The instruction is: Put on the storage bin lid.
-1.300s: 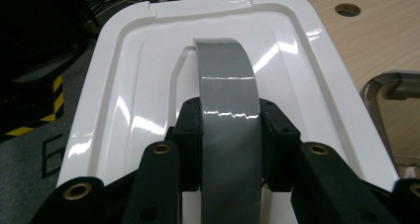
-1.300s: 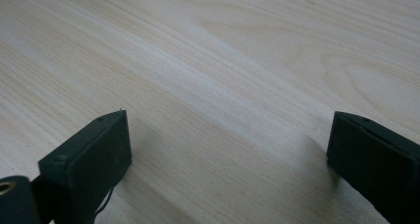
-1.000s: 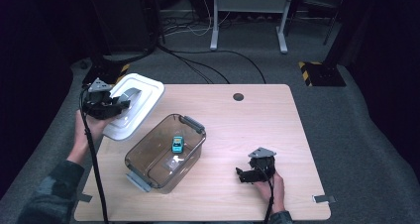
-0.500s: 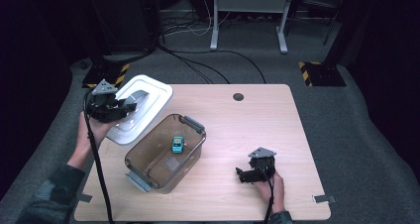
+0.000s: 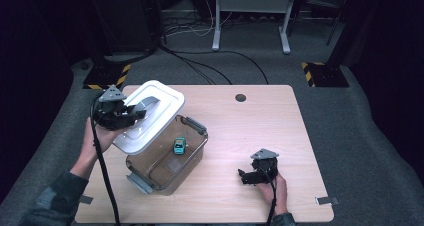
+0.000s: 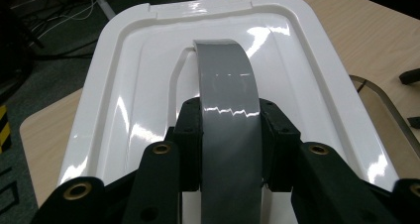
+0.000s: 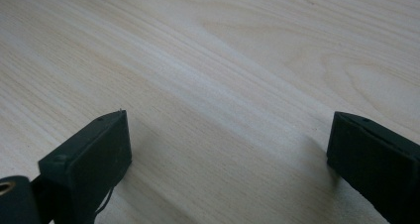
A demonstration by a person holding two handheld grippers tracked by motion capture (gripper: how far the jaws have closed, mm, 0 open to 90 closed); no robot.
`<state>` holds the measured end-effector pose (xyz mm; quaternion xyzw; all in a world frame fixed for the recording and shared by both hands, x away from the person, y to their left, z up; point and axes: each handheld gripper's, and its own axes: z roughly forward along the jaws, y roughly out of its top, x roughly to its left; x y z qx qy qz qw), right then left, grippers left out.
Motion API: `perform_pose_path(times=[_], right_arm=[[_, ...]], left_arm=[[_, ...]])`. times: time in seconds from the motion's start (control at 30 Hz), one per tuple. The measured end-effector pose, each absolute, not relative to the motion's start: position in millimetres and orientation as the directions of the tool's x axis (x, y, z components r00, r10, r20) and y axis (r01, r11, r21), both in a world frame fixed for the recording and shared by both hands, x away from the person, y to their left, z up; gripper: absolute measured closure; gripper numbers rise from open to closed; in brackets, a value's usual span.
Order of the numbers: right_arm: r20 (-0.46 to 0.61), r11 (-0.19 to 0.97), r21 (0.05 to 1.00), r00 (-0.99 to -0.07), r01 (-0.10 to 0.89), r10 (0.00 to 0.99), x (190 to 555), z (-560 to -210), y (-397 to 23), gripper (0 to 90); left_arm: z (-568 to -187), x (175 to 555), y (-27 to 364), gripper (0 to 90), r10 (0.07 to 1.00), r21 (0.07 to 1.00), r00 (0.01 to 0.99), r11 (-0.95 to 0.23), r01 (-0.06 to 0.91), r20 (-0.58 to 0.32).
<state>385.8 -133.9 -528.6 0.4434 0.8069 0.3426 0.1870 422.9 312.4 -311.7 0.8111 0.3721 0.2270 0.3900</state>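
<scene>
Going from left to right, there are two grippers, one lid, one container, one toy car and one table. The left gripper (image 5: 131, 117) is clamping its jaws on the grey handle (image 6: 229, 110) of the single white lid (image 5: 150, 113), holding that lid tilted in the air, with its lower right edge hanging over the left end of the container. In the left gripper view the two black jaws are pressing against either side of the arched handle. To the right of it, one clear brownish container (image 5: 167, 158) with grey end latches is sitting on the wooden table (image 5: 280, 131), and one small teal toy car (image 5: 179, 146) is lying inside on its floor. Further right, the right gripper (image 5: 245, 177) is resting low over the bare tabletop, well apart from the container, with its jaws standing wide and nothing between them.

Compared with a second ago, the lid and the left gripper are sitting further right, now overlapping the container's left end rather than lying beside it. The container, the car and the right gripper are staying where they were.
</scene>
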Motion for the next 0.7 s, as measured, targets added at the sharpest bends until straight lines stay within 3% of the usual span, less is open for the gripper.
perform_pose_path(times=[0.7], right_arm=[[-0.001, 0.376, 0.719, -0.540, 0.585, 0.841, 385.9, -528.6, -134.2, 2.7]], left_arm=[[-329.1, 404.8, 288.7, 66.5, 0.741, 0.774, 0.671, -0.445, 0.451, 0.034]])
